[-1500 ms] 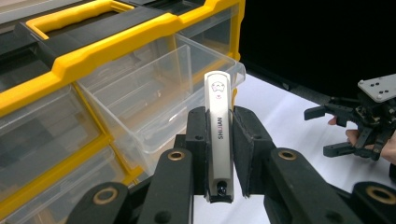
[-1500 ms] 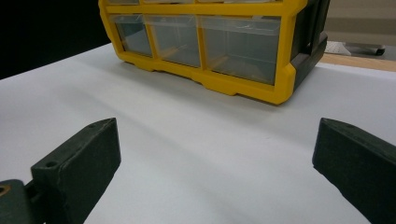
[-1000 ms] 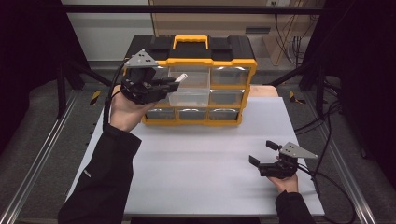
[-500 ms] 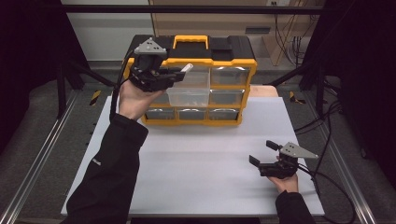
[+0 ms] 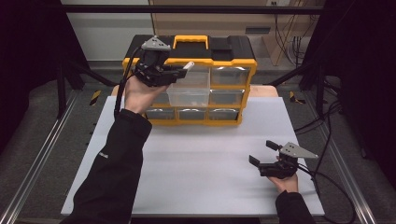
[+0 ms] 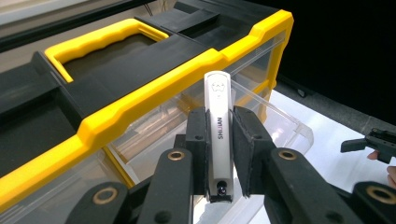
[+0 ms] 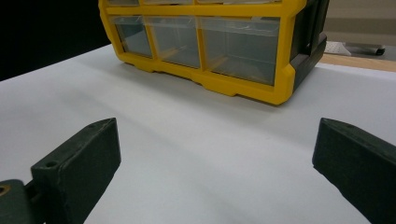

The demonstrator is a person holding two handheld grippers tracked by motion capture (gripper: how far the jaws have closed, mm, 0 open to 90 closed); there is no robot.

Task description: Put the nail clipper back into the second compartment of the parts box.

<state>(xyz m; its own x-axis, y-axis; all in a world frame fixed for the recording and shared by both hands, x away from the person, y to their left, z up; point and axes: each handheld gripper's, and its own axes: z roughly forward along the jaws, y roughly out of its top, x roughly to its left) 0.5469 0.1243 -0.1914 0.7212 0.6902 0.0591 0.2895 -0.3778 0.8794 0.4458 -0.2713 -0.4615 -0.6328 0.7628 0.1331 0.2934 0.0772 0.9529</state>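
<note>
Between left tongs (image 6: 219,140), white stick (image 6: 218,126) reads "SHIJIAN"; illegible from high view.

Organizer (image 5: 224,70) blocks table's far edge; white mat (image 5: 196,163) before it open.

The left gripper (image 5: 175,71) covers the organizer's (image 5: 224,70) upper left drawers in the high view, the white stick's (image 6: 219,135) lower end sits hidden between the fingers (image 6: 198,140), and drawer contents are unreadable.
</note>
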